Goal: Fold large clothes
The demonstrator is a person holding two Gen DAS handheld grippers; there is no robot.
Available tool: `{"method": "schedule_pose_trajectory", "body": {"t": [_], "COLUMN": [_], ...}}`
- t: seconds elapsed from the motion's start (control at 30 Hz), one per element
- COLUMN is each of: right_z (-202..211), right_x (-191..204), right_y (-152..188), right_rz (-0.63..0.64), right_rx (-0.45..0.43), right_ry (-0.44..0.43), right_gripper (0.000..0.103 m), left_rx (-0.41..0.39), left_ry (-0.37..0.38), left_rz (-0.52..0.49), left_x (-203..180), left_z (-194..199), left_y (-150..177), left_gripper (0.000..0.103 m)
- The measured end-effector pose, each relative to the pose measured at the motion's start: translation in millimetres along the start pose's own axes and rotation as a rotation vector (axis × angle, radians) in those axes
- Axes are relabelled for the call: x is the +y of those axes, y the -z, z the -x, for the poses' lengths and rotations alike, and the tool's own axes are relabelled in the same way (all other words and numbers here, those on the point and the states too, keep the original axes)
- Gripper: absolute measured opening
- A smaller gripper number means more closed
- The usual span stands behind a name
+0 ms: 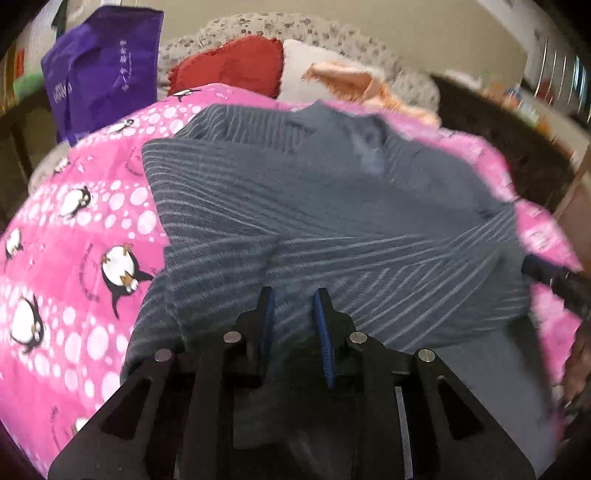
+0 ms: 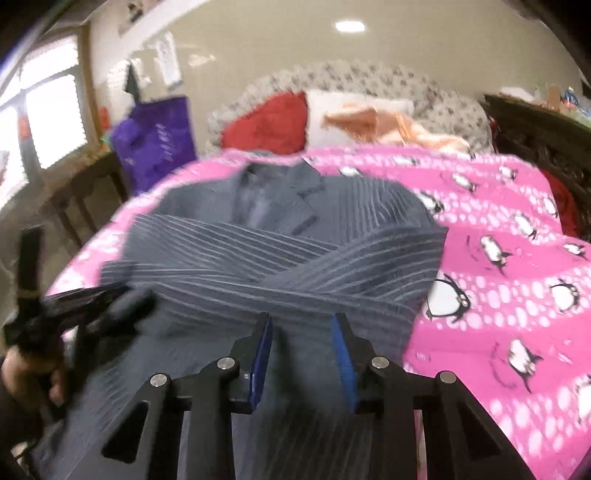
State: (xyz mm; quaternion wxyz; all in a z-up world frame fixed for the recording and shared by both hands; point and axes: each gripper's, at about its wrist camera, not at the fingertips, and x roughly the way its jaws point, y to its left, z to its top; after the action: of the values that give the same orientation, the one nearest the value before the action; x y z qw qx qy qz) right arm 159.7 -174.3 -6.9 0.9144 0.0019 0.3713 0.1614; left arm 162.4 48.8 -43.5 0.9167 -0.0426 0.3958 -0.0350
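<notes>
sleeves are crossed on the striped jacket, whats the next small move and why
Probably lower both grippers to the jacket's near hem and pinch it. The sleeves already lie crossed over the chest, and the left gripper and right gripper stand open above the lower cloth, holding nothing.

A: What's at the far end of the room?
B: A beige wall (image 2: 295, 51), a ceiling light (image 2: 350, 26) at upper centre.
A: And the left?
B: Bright windows (image 2: 51, 122), dark wooden furniture (image 2: 85, 199) below.
</notes>
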Motion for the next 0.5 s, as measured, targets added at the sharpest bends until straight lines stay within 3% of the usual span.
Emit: {"method": "schedule_pose_trajectory", "body": {"t": [0.03, 0.1, 0.17, 0.23, 0.5], "right_z": [-22, -41, -52, -63, -85], "right_x": [-9, -22, -42, -49, -61], "right_y": [1, 5, 2, -2, -15], "right_rz": [-0.014, -0.022, -0.113, -0.116, -0.15], "right_rx": [0.035, 0.047, 0.043, 0.057, 0.078], "right_ry": [0.031, 0.102, 0.073, 0.13, 0.106], "right_gripper": [0.026, 0.026, 0.026, 0.026, 0.029], "left_rx": [0.002, 0.006, 0.014, 0.014, 0.013], "left_ry": [-0.04, -0.062, -0.072, -0.081, -0.09], "left_rz": [0.0, 0.023, 0.044, 0.054, 0.066], "left_x": [3, 11, 17, 19, 20], "left_z": [-7, -14, -21, -24, -27], "left_y": [-1, -3, -6, -8, -7], "left_gripper": [0.022, 0.022, 0.022, 0.022, 0.022]}}
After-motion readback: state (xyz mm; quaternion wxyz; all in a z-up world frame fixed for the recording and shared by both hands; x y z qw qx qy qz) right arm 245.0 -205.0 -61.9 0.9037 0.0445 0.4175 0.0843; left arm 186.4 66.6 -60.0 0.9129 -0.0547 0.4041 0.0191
